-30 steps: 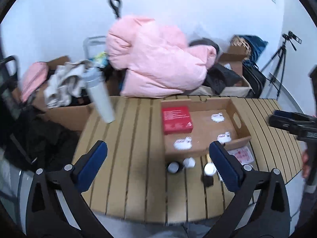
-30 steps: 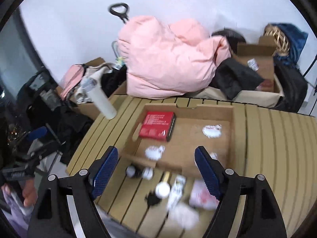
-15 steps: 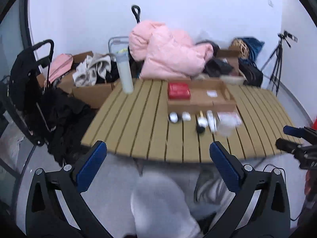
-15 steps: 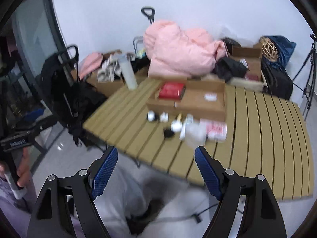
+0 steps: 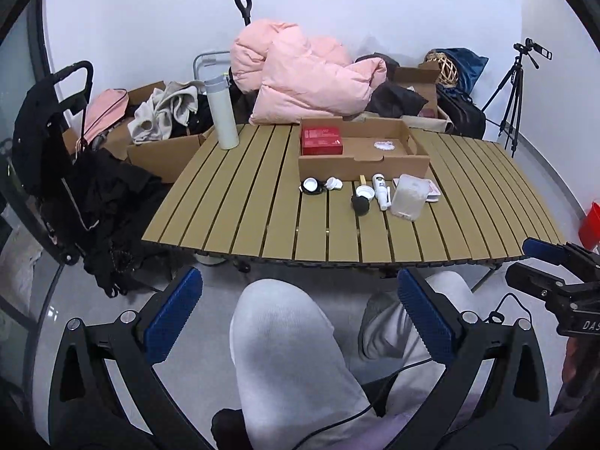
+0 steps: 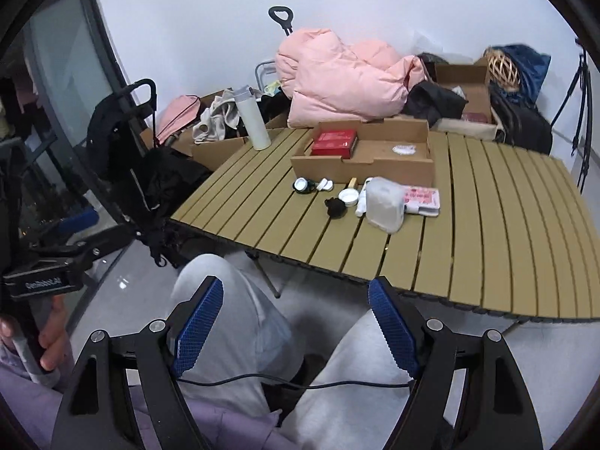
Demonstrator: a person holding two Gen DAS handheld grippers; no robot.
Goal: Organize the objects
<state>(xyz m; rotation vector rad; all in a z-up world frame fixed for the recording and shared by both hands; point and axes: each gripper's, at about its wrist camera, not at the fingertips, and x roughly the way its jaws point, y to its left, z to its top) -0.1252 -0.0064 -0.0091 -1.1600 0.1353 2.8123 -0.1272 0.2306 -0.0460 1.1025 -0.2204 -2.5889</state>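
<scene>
1. The cardboard tray (image 5: 363, 161) sits toward the far edge of the slatted table (image 5: 240, 217); a red box (image 5: 321, 141) lies in its left end and a white packet (image 5: 383, 146) further right.
2. Just in front of the tray's near wall lies a cluster of small things: a black-rimmed round jar (image 5: 309, 186), a white cap (image 5: 333, 183), a black lump (image 5: 360, 205), a white tube (image 5: 381, 195) and a clear plastic tub (image 5: 408, 197).
3. Left of the tray the slats are bare up to a white flask (image 5: 223, 112) at the far corner; the near strip of table is bare as well.
4. Left gripper (image 5: 300, 315) and right gripper (image 6: 296, 332) both stand released, nothing between the blue pads, over grey-trousered knees well short of the table's near edge.
5. A pink patterned pouch (image 6: 422, 197) is half hidden behind the tub; the labels are too small to read.
</scene>
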